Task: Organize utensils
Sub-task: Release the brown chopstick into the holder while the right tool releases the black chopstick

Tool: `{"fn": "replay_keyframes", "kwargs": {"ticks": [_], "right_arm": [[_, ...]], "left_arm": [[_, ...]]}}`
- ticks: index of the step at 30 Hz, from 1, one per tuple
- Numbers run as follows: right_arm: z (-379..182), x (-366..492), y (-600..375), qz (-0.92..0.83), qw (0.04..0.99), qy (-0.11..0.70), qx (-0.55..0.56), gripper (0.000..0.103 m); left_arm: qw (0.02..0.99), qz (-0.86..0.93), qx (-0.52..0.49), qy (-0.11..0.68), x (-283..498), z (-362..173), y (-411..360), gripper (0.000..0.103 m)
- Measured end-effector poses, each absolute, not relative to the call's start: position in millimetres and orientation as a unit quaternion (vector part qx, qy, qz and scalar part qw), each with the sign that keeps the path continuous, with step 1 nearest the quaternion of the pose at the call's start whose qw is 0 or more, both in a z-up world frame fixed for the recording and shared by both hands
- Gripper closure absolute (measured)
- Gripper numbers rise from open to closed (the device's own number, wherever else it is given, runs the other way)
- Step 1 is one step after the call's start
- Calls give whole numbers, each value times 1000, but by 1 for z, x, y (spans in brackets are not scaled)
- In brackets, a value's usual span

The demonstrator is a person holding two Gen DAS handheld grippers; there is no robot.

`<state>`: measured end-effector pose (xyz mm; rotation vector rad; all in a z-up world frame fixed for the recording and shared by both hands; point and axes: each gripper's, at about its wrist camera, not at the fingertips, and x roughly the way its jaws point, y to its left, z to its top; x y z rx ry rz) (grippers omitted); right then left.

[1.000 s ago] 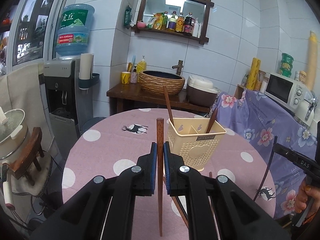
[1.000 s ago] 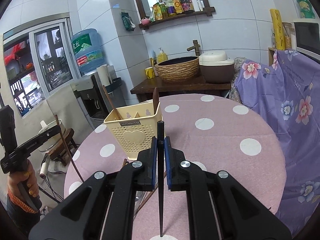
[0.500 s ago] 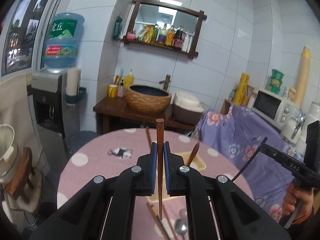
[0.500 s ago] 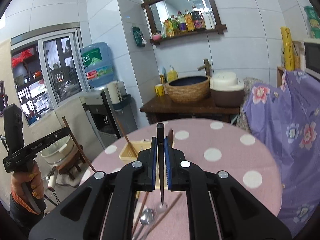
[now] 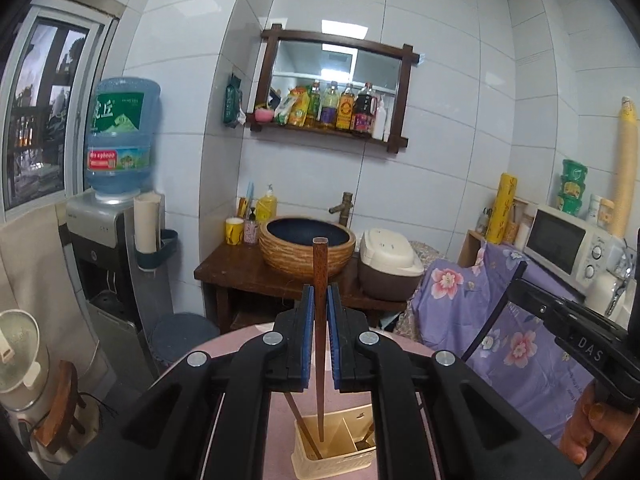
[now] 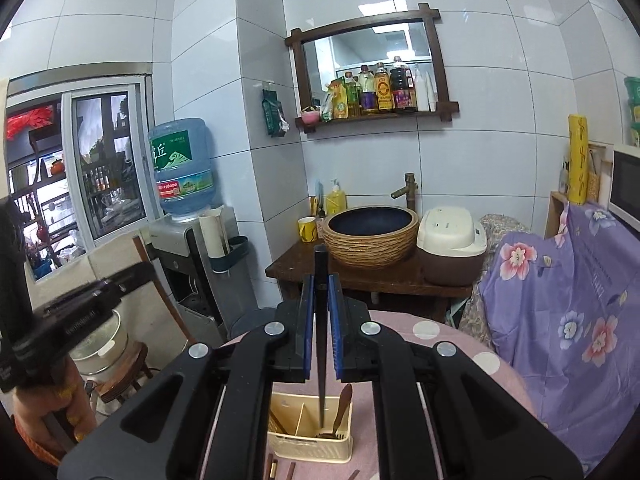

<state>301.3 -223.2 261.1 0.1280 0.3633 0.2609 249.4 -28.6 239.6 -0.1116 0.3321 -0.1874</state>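
Above the pink polka-dot round desk [image 6: 460,344], at six o'clock in both wrist views, we see the cream plastic slotted utensil holder [image 6: 310,440] standing below the tongs. The left tongs [image 5: 320,320] clamp a reddish-brown wooden chopstick [image 5: 320,280] upright, its tip over the holder's compartments. The right tongs [image 6: 321,312] grip a thin black chopstick [image 6: 321,340], also upright. A brown wooden spoon [image 6: 344,404] leans inside the holder.

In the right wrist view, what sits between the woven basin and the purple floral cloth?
A cream-lidded rice cooker stands on the dark wooden stand, right of the woven basin and left of the purple floral cloth. The right wrist view shows this.
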Motion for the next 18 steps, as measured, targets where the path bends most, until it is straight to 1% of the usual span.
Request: {"fn": "replay_keyframes", "kwargs": {"ticks": [5,10,14,18], "right_arm": [[206,319,-215,130,963,225,75,95],[162,325,-211,122,957,253,73,95],[142,327,-216,116,954,265,85,95],[137,324,-219,107,958,253,77,95]], "left_arm": [[975,-82,-45,200,264,189,-40,95],[965,-82,-49,245,275,141,-42,95],[958,-83,-61,267,279,116,-41,95],[957,-80,-62,273,281,105,-40,95]]}}
